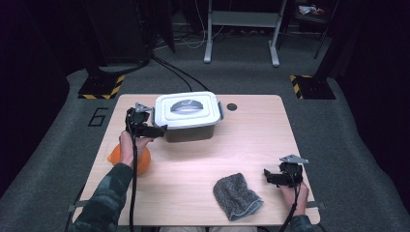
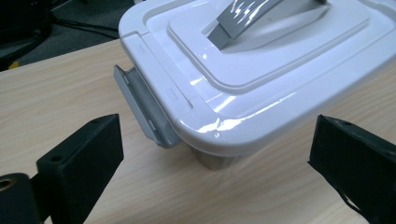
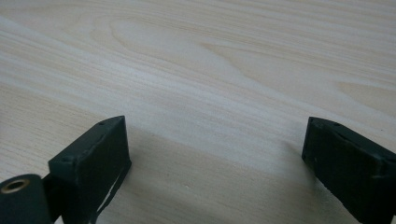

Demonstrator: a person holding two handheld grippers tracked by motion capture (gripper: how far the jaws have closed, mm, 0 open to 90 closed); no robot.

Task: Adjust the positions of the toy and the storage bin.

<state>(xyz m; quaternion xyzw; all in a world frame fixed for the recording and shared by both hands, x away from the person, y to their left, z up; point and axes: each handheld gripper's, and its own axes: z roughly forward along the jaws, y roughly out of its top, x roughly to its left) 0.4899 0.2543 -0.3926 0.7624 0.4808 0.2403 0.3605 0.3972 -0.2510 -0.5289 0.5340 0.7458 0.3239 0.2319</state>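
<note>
- Table (image 1: 270, 140): pale wood.
- Box (image 1: 188, 116), upper centre of the high view: rigid, glossy lid looks slippery; likely light. Take the grey latch (image 2: 144, 109) or handle (image 2: 261, 21).
- Cloth (image 1: 237, 195), lower centre: soft.
- Left gripper (image 2: 215, 163): jaws wide, at the box's corner.
- Right gripper (image 3: 215, 163): jaws wide, over bare wood.

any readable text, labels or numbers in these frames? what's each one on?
"6": a large dark number on the grey floor, left of the table.
The white box lid shows no readable print in the high view or the left gripper view.
Nothing else legible.
</note>
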